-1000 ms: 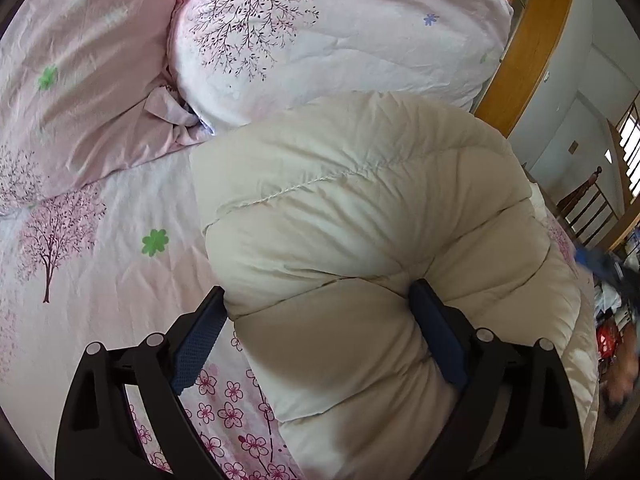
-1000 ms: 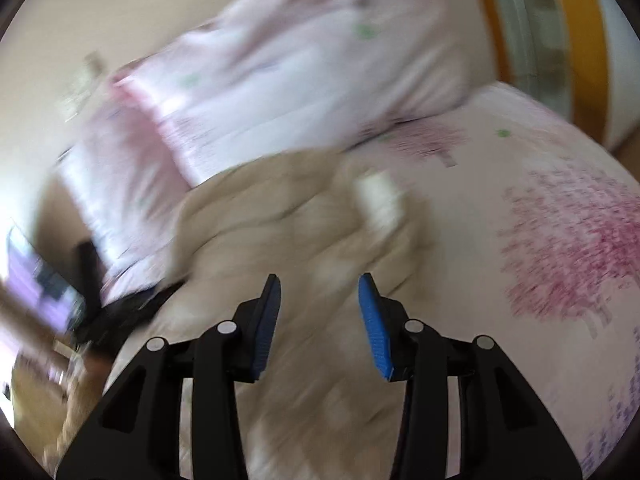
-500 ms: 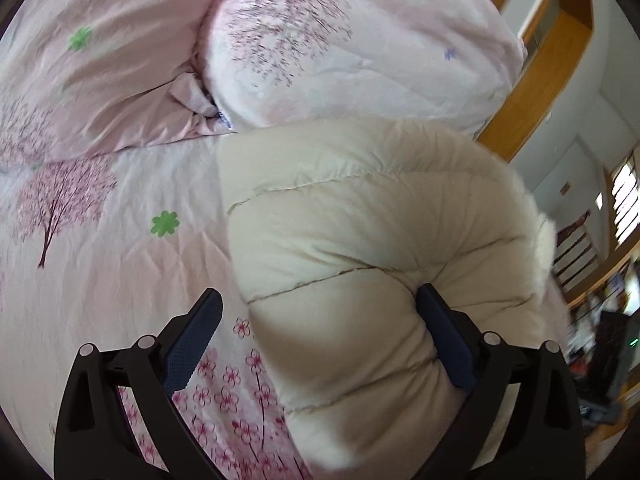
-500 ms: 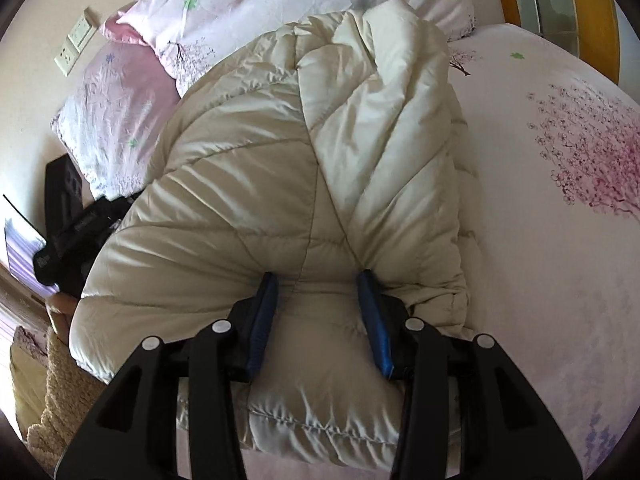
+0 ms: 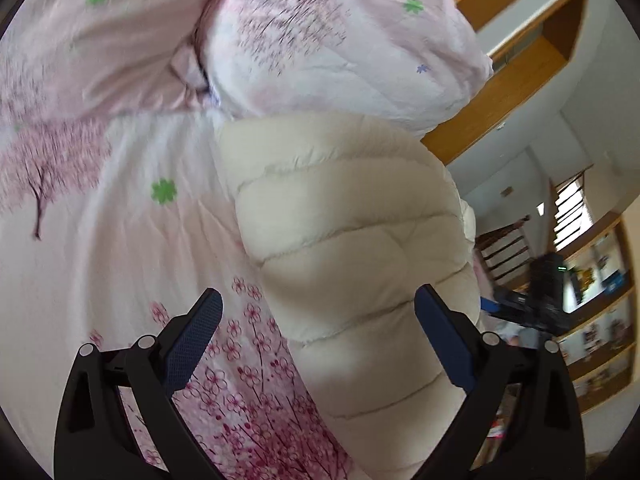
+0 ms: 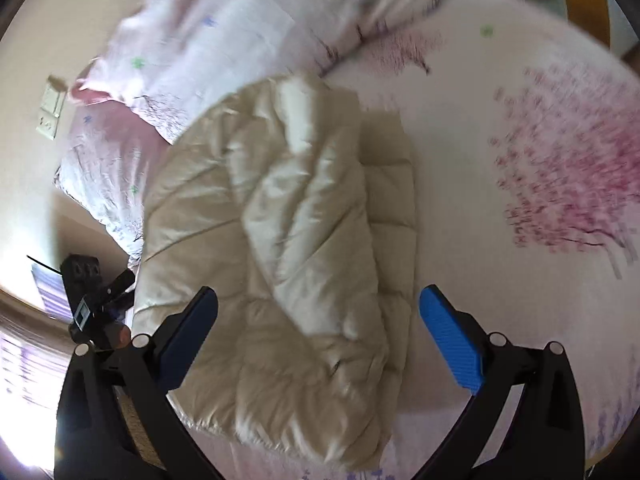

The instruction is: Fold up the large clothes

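A cream quilted puffer jacket [image 5: 340,220] lies folded on the pink bed sheet [image 5: 100,260]. My left gripper [image 5: 316,296] is open and straddles the jacket's near end. Its left pad is clear of the cloth and its right pad sits beside the jacket's edge. In the right wrist view the jacket [image 6: 280,220] lies bundled with one flap laid over the top. My right gripper [image 6: 318,294] hovers over the jacket's near end with its jaws opening wide. The jacket lies below and between them, and neither pad presses on it.
Two floral pink pillows [image 5: 320,40] lie at the head of the bed, against the jacket's far end. The bed sheet [image 6: 520,140] stretches bare to the right of the jacket. A wooden door frame [image 5: 500,92] and shelves [image 5: 600,320] stand beyond the bed's edge. A wall socket [image 6: 50,108] is on the left wall.
The right gripper's jaws, shut on a fold of the jacket half a second ago, have sprung wide and let it go. The left gripper has swung, so the jacket sits further right.
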Motion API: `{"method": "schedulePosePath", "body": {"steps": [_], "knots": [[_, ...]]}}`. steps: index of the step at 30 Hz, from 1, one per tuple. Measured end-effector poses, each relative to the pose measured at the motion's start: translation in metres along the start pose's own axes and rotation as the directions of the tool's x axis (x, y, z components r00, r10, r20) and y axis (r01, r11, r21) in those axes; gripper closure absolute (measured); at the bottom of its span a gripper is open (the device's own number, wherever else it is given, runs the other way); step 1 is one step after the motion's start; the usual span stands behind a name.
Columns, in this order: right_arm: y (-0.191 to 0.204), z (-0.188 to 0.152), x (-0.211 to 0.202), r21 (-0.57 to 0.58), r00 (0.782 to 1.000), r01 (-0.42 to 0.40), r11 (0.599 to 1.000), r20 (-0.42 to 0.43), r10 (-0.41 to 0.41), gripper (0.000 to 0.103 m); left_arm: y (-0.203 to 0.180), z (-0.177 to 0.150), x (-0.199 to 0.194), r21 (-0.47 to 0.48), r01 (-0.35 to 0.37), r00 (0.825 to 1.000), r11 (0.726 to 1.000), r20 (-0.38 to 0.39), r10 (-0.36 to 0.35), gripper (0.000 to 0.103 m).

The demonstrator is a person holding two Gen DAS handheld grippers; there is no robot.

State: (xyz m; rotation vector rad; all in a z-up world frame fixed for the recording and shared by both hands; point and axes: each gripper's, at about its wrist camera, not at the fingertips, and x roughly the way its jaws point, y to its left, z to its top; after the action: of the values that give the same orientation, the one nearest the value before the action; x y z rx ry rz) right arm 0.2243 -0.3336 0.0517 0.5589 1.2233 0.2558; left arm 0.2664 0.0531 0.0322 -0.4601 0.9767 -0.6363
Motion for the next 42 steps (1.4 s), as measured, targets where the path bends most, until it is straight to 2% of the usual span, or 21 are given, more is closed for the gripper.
{"method": "schedulePosePath", "body": {"steps": [5, 9, 13, 16, 18, 20, 22, 25, 28, 33, 37, 38, 39, 42], "knots": [[-0.021, 0.019, 0.032, 0.082, 0.988, -0.107, 0.991, -0.101, 0.115, 0.002, 0.005, -0.003, 0.013, -0.056, 0.112, 0.992, 0.992, -0.057, -0.115, 0.005], [-0.021, 0.025, 0.049, 0.088, 0.971, -0.171, 0.981, -0.154, 0.183, 0.002, 0.002, -0.005, 0.022, -0.065, 0.177, 0.98, 0.982, -0.085, -0.182, 0.005], [-0.01, 0.032, 0.058, 0.025, 0.967, -0.169, 0.985, -0.187, 0.171, 0.002, -0.003, -0.008, 0.035, -0.059, 0.171, 0.977, 0.984, -0.121, -0.177, 0.004], [-0.003, 0.036, 0.054, -0.008, 0.988, -0.072, 0.997, -0.138, 0.07, 0.002, -0.005, -0.007, 0.039, -0.072, 0.175, 0.975, 0.982, -0.125, -0.183, 0.004], [0.002, 0.031, 0.05, -0.036, 0.993, -0.043, 0.998, -0.11, 0.039, 0.002, -0.005, -0.007, 0.039, -0.069, 0.177, 0.975, 0.982, -0.123, -0.184, 0.004], [0.005, 0.025, 0.055, -0.047, 0.986, -0.071, 0.996, -0.153, 0.063, 0.002, -0.004, -0.009, 0.038, -0.068, 0.181, 0.974, 0.981, -0.127, -0.189, 0.004], [0.007, 0.022, 0.056, -0.056, 0.984, -0.087, 0.995, -0.16, 0.077, 0.002, -0.005, -0.009, 0.042, -0.072, 0.185, 0.972, 0.98, -0.136, -0.193, 0.004], [0.009, 0.024, 0.064, -0.025, 0.966, -0.171, 0.985, -0.203, 0.162, 0.002, -0.008, -0.008, 0.045, -0.071, 0.185, 0.972, 0.98, -0.136, -0.193, 0.004], [0.011, 0.026, 0.07, -0.035, 0.954, -0.204, 0.978, -0.229, 0.191, 0.002, -0.008, -0.008, 0.044, -0.066, 0.181, 0.973, 0.981, -0.132, -0.189, 0.004], [0.026, 0.032, 0.086, -0.088, 0.952, -0.195, 0.977, -0.258, 0.167, 0.002, -0.01, -0.009, 0.043, -0.059, 0.167, 0.977, 0.984, -0.121, -0.173, 0.004], [0.027, 0.035, 0.097, -0.06, 0.941, -0.233, 0.971, -0.266, 0.209, 0.003, -0.009, -0.011, 0.043, -0.061, 0.161, 0.979, 0.985, -0.115, -0.168, 0.004], [0.023, 0.035, 0.098, -0.05, 0.939, -0.243, 0.969, -0.264, 0.222, 0.009, -0.01, -0.01, 0.043, -0.064, 0.164, 0.979, 0.984, -0.114, -0.171, 0.004], [0.021, 0.035, 0.101, -0.029, 0.933, -0.261, 0.965, -0.263, 0.245, 0.019, -0.009, -0.01, 0.043, -0.065, 0.166, 0.979, 0.984, -0.113, -0.172, 0.004], [0.01, 0.031, 0.106, 0.043, 0.908, -0.334, 0.942, -0.251, 0.334, 0.039, -0.008, -0.009, 0.043, -0.068, 0.174, 0.978, 0.982, -0.106, -0.181, 0.009]]}}
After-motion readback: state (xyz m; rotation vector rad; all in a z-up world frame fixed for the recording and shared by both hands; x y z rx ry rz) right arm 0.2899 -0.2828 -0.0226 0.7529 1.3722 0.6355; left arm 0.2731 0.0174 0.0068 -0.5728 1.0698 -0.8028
